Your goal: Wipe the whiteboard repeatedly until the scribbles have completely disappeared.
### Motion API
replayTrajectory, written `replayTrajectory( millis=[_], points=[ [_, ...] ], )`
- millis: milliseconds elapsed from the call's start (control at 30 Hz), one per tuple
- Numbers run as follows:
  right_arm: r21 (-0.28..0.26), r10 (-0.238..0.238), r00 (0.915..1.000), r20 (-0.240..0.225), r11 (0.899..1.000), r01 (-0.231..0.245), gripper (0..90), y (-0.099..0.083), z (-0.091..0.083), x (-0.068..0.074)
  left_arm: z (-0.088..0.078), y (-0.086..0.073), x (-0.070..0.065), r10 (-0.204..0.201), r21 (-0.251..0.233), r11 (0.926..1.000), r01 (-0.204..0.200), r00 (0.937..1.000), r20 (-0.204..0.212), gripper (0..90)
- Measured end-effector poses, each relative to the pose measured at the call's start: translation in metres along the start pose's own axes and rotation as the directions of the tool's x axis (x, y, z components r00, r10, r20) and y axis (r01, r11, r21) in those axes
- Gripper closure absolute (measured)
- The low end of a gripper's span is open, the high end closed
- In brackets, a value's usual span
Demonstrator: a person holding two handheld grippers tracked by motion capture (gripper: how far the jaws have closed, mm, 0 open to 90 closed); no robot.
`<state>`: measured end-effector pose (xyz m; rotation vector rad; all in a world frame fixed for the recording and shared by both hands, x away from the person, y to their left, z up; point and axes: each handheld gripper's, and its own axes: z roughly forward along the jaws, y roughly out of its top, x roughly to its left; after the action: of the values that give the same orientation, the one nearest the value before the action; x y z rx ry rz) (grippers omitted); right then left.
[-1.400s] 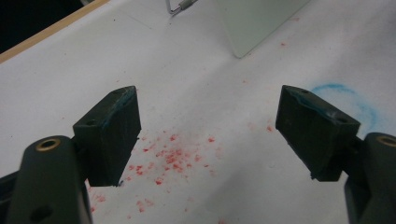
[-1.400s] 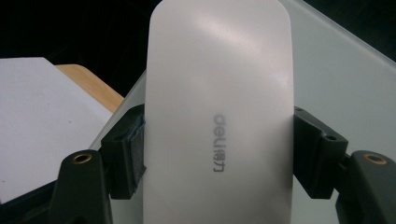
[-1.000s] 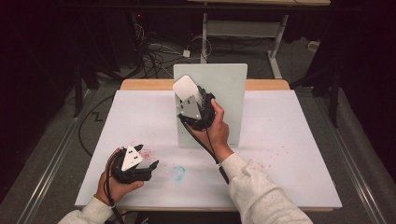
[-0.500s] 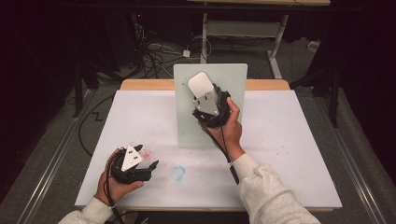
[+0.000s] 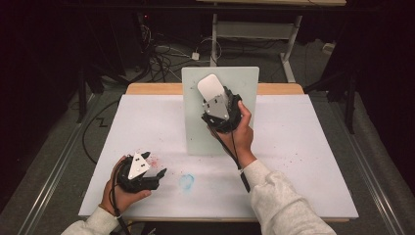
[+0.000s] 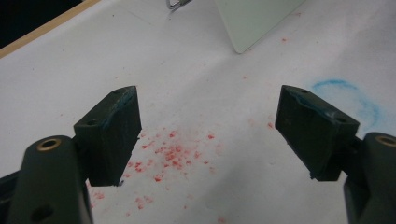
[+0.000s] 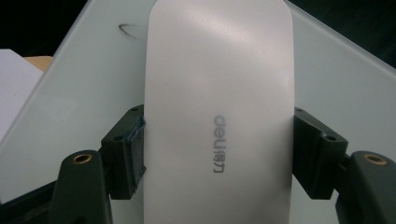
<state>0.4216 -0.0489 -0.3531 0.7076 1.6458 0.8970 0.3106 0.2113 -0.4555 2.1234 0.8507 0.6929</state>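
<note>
Grey "deli" wordmark with two Chinese characters after it, printed lengthwise on the white eraser (image 7: 218, 112), between the fingers (image 7: 125, 154) of the right gripper (image 7: 218, 154), no other legible text

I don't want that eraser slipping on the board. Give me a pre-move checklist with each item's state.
1. Right claw shut on the eraser, pads on both long edges: ok.
2. Eraser centred between the pads, not skewed: ok.
3. Eraser over the board, inside its edges: ok.
4. Eraser face flat against the board: cannot tell.
5. Left claw open, nothing in it, low over the table and apart from the board: ok.
6. Table clean: not ok, red specks and a blue ring mark it.
</note>
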Motion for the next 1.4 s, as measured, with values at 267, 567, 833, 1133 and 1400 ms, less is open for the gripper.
replayTrajectory(
  millis=[267, 567, 833, 1133, 1400],
  points=[
    [-0.006, -0.01, 0.9998, -0.018, 1.0, 0.01, 31.2, 0.014, 0.005, 0.01, -0.001, 0.0, 0.001, 0.01, -0.008, 0.9999, -0.01, 0.9999, -0.002, 21.7],
    [-0.002, -0.043, 0.9976, -0.054, 0.999, 0.043, 31.2, 0.017, 0.006, 0.026, -0.001, 0.0, 0.001, 0.013, -0.007, 0.9999, -0.013, 0.9999, 0.0, 21.6],
    [0.019, -0.091, 0.9937, -0.065, 0.996, 0.093, 31.2, 0.006, 0.002, 0.039, 0.0, 0.0, 0.0, 0.015, -0.006, 0.9999, -0.015, 0.9999, 0.001, 21.6],
    [0.021, -0.095, 0.9932, -0.068, 0.995, 0.097, 31.2, -0.006, -0.002, 0.042, 0.0, 0.0, 0.0, 0.023, 0.0, 0.9997, -0.023, 0.9997, 0.003, 21.6],
    [0.009, -0.065, 0.997, -0.042, 0.998, 0.065, 31.1, 0.015, 0.005, 0.028, -0.001, 0.001, 0.0, 0.022, -0.002, 0.9998, -0.022, 0.9997, 0.005, 21.6]
  ],
)
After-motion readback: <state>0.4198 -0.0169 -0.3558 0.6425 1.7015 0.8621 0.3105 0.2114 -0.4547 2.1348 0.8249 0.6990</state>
